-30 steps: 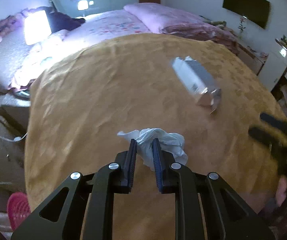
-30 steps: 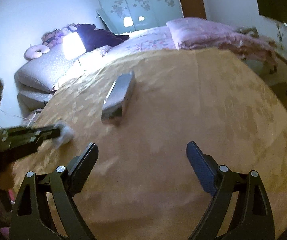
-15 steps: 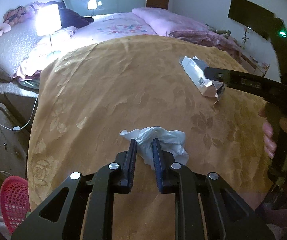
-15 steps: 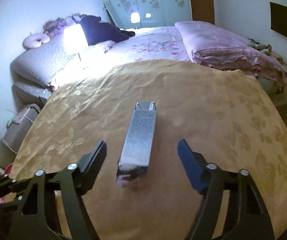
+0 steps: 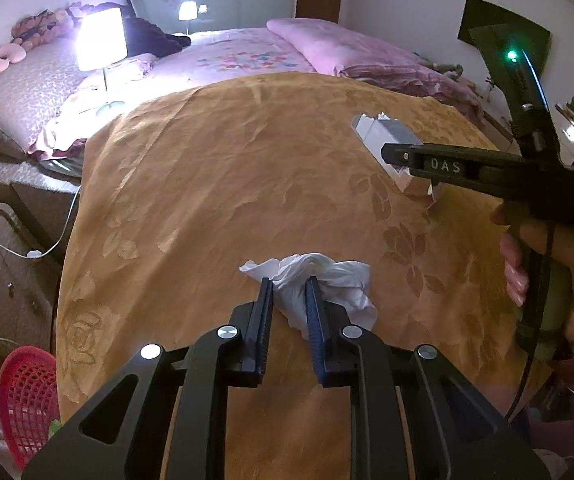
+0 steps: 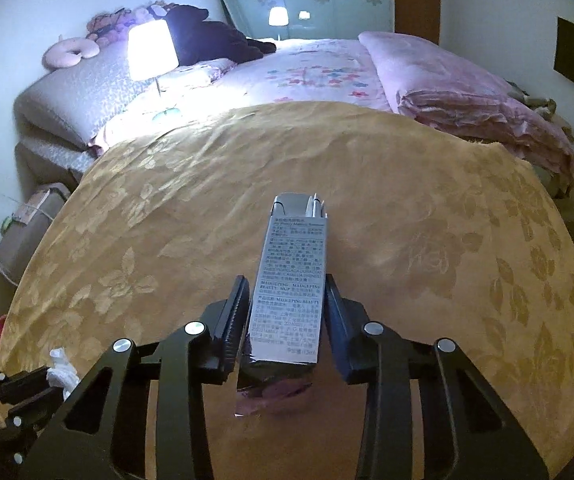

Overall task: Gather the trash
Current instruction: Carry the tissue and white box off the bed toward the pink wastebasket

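Crumpled white tissue [image 5: 319,280] sits pinched in the left gripper [image 5: 290,300]; the right gripper [image 6: 287,312], jaws just closing, clasps a slim rectangular carton [image 6: 291,280] (printed, glossy) — on the gold damask cloth [image 6: 427,220], bare all round.

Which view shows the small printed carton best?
The right wrist view: the carton lies centred between the right tool pads, which have just closed on it, printed face readable. The left wrist view shows only its white far end, the rest behind that tool.
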The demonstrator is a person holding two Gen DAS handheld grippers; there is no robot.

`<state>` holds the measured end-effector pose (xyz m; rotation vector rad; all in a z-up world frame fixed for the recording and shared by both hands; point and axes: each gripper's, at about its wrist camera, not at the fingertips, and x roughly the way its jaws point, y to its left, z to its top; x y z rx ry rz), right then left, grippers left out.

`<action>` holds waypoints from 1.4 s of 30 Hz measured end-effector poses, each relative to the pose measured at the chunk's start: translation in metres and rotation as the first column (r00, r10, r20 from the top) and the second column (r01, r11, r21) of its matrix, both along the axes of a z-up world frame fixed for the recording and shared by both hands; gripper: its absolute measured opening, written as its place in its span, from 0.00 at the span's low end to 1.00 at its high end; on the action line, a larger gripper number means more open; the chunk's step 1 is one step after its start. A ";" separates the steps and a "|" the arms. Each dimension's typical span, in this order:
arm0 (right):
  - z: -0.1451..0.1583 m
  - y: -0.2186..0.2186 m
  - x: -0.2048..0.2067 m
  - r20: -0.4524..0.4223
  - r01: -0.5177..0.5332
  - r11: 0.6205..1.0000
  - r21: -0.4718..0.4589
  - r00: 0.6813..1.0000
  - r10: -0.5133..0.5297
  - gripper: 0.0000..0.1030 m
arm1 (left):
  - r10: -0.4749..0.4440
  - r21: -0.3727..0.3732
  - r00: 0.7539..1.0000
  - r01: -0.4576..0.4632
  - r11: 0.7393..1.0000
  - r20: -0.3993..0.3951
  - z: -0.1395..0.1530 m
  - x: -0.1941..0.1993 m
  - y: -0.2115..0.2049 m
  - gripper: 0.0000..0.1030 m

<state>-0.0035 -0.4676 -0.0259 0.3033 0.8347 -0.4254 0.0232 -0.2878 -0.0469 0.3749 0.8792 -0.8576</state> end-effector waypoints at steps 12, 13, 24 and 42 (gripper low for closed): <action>0.003 0.049 -0.022 0.009 -0.097 0.995 -0.006 0.995 0.097 0.34 | 0.023 -0.003 1.000 -0.023 1.000 -0.007 0.003 -0.004 0.012 0.16; 0.002 0.053 -0.024 0.011 -0.102 0.995 0.000 0.995 0.102 0.34 | 0.026 -0.003 1.000 -0.026 1.000 -0.008 0.003 -0.004 0.014 0.16; 0.007 0.093 -0.053 0.034 -0.165 0.986 0.027 0.986 0.164 0.34 | 0.041 0.003 0.999 -0.041 0.999 -0.001 0.005 -0.010 0.028 0.16; 0.002 0.116 -0.074 0.023 -0.186 0.981 0.050 0.983 0.185 0.35 | 0.074 0.016 0.997 -0.074 0.997 0.006 0.004 -0.015 0.058 0.16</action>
